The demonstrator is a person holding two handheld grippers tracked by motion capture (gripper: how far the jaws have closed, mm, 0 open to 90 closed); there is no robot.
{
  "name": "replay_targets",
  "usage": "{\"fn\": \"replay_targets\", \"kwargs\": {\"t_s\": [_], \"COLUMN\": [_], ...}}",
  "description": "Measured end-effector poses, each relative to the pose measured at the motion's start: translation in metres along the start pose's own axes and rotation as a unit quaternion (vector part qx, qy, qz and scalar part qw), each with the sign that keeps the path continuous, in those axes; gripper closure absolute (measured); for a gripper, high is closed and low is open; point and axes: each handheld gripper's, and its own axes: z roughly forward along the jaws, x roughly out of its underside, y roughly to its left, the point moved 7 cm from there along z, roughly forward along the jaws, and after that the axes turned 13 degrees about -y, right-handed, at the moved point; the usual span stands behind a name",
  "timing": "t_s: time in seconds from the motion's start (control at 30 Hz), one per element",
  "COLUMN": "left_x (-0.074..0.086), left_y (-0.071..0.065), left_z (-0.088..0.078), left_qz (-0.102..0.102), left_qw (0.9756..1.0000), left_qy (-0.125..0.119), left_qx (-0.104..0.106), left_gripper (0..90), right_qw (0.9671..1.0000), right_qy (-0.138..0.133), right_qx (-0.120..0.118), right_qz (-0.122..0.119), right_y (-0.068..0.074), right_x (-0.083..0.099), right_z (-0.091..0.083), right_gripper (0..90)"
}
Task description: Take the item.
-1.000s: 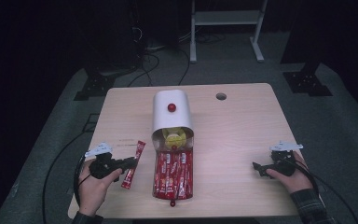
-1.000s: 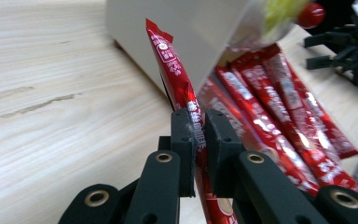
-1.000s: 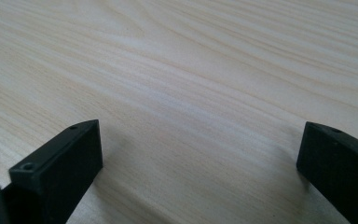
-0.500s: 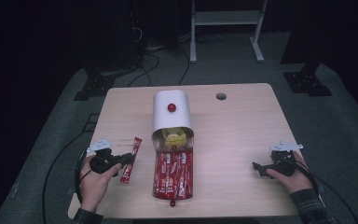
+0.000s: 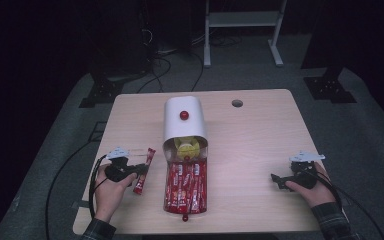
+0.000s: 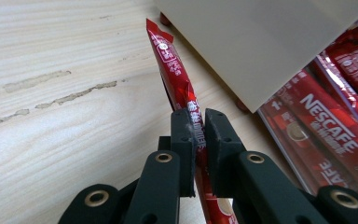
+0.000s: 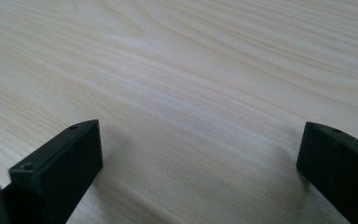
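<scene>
A container is laid along the middle of the table, its open end turned toward the person's edge; a tray of sachets is drawn out of that end, and a round object, not identifiable, is lodged just inside the opening. Left of the tray, a single sachet is gripped by the left gripper — its jaws are pressed against it from both sides, just beside the container's wall. Far to the right, well apart from the tray, the right gripper is held low over bare wood — its jaws are spread wide. A small hole is set behind, near the far edge.
</scene>
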Motion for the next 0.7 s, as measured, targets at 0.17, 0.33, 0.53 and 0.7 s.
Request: {"fn": "replay_targets", "kwargs": {"t_s": [0.17, 0.33, 0.53, 0.7], "left_x": [0.005, 0.012, 0.017, 0.021], "left_y": [0.001, 0.003, 0.004, 0.006], "left_z": [0.009, 0.015, 0.019, 0.021], "left_qz": [-0.003, -0.004, 0.002, 0.004], "left_qw": [0.9999, 0.9994, 0.9987, 0.9983], "left_qy": [0.015, 0.034, 0.050, 0.055], "left_qx": [-0.003, -0.007, -0.012, -0.016], "left_gripper": [82.8, 82.8, 82.7, 82.5], "right_qw": [1.0000, 1.0000, 1.0000, 1.0000], "right_qy": [0.000, 0.000, 0.000, 0.000], "right_qx": [0.000, 0.000, 0.000, 0.000], "right_qz": [0.000, 0.000, 0.000, 0.000], "right_y": [0.000, 0.000, 0.000, 0.000], "right_x": [0.000, 0.000, 0.000, 0.000], "right_z": [0.000, 0.000, 0.000, 0.000], "right_gripper": [0.0, 0.0, 0.0, 0.0]}}
